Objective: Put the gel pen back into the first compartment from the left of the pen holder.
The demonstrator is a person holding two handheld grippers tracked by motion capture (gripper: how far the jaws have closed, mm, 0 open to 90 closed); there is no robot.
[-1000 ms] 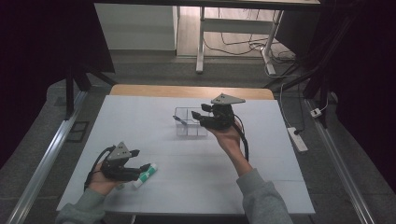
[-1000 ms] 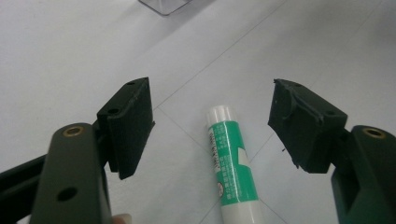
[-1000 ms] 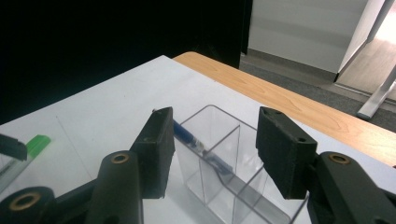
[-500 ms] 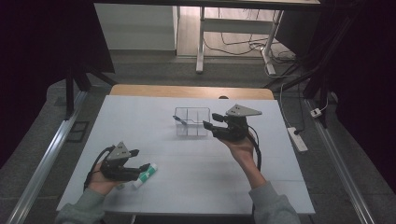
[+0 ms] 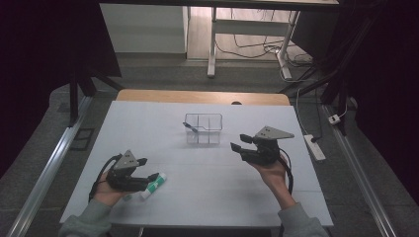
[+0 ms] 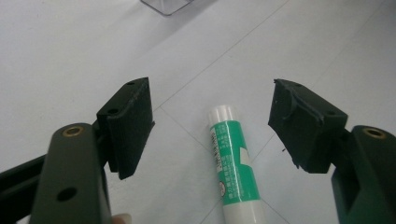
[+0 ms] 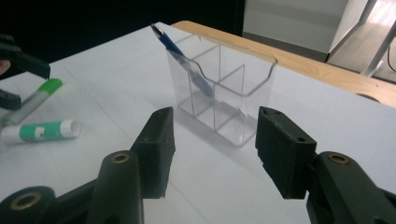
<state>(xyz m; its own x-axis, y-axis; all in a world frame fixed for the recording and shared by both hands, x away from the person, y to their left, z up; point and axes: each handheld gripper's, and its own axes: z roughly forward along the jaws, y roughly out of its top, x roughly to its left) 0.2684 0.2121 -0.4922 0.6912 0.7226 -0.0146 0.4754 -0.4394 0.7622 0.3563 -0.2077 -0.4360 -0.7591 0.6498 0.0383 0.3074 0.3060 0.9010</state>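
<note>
Left hand-held gripper point(image 6: 212, 130) hangs low over the glue stick point(image 6: 232, 165), jaws wide, stick lying flat on the desk point(image 5: 207, 182) between them — pads not touching it. Risk, as I read it: the stick is a round tube with its white cap pointing toward the clear organizer point(image 5: 203, 129), so an off-centre close could roll or squirt it out sideways; one pad landing first would skid it across the smooth desk. The jaws straddle the green label near the cap end, so a pinch that far from the middle could let the tail droop on lift. A second marker with a green cap point(image 7: 36, 99) lies just beside the glue stick on the side away from the organizer — a wide jaw could catch it too. Right hand-held gripper point(image 7: 212, 149) is empty, jaws part open, aimed at the organizer from its near side, not touching. The organizer has several compartments; a blue pen point(image 7: 180, 56) leans in a corner one and sticks out above the rim — it could get knocked on a drop-in. The path from glue stick to organizer is bare desk.
</note>
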